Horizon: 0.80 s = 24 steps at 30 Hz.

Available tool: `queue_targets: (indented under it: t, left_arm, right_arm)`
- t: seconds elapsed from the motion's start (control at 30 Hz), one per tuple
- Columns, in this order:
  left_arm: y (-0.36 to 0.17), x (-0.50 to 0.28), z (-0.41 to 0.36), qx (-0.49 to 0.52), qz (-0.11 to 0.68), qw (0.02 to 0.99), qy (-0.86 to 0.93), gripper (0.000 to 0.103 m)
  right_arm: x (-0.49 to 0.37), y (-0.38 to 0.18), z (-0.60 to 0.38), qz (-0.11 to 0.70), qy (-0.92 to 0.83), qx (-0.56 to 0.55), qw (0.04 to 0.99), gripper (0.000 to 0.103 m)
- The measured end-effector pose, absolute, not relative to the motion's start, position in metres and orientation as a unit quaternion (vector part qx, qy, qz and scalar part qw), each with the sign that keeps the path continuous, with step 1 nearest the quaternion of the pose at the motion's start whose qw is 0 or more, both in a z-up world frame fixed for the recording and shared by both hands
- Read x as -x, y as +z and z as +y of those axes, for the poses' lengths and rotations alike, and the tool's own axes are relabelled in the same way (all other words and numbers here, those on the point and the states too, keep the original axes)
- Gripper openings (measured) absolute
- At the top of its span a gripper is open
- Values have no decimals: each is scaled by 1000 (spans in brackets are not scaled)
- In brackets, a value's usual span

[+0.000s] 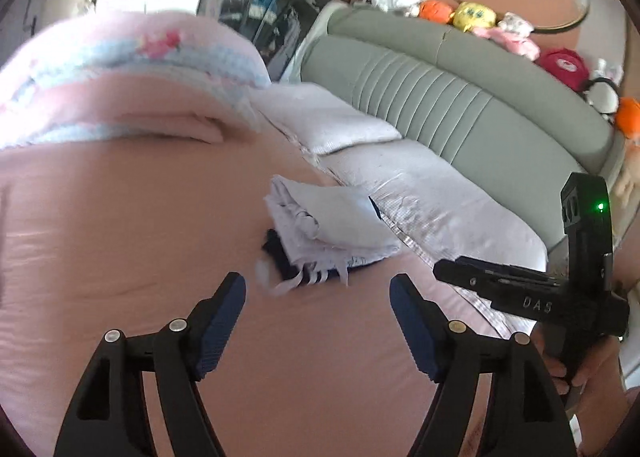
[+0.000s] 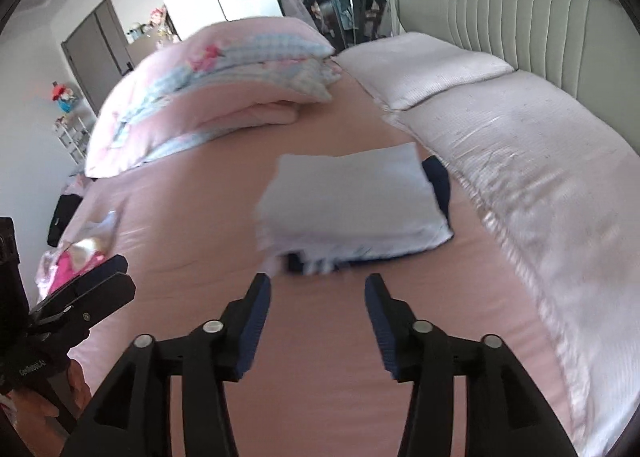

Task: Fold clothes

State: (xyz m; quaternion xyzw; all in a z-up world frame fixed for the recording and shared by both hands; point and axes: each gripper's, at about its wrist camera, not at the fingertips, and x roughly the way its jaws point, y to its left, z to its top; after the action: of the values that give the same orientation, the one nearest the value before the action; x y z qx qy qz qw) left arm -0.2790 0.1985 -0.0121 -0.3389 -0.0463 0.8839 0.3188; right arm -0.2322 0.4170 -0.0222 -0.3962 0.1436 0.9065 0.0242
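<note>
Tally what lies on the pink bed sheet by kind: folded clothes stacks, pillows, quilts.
Folded clothes stack: 1, white pieces over a dark one
Pillows: 2, one near, one far
Folded quilt: 1, pink and blue
Total: 4
Both the left gripper and the right gripper are open and hold nothing.

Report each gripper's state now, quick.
Left gripper: open, holding nothing.
Right gripper: open, holding nothing; the folded clothes lie ahead of its fingers.
</note>
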Motion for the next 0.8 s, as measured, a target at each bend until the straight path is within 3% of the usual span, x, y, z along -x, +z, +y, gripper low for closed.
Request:
queue_targets:
  t: [0.13, 0.33, 0.47, 0.8]
  left_arm:
    - [13, 217, 148, 335, -53, 294, 894, 79]
    - [11, 117, 60, 336, -82, 228, 910, 83]
    - [-6, 82, 27, 358, -41, 139, 922, 86]
    - [1, 25, -31, 356, -97, 107, 923, 86]
  right_arm:
    - [184, 0, 371, 144, 917, 372, 8, 67]
    - [126, 13, 298, 130, 920, 370, -10, 72]
    - [97, 12, 256, 109, 920, 376, -12, 79]
    - [48, 14, 182, 79, 914, 397, -31, 79]
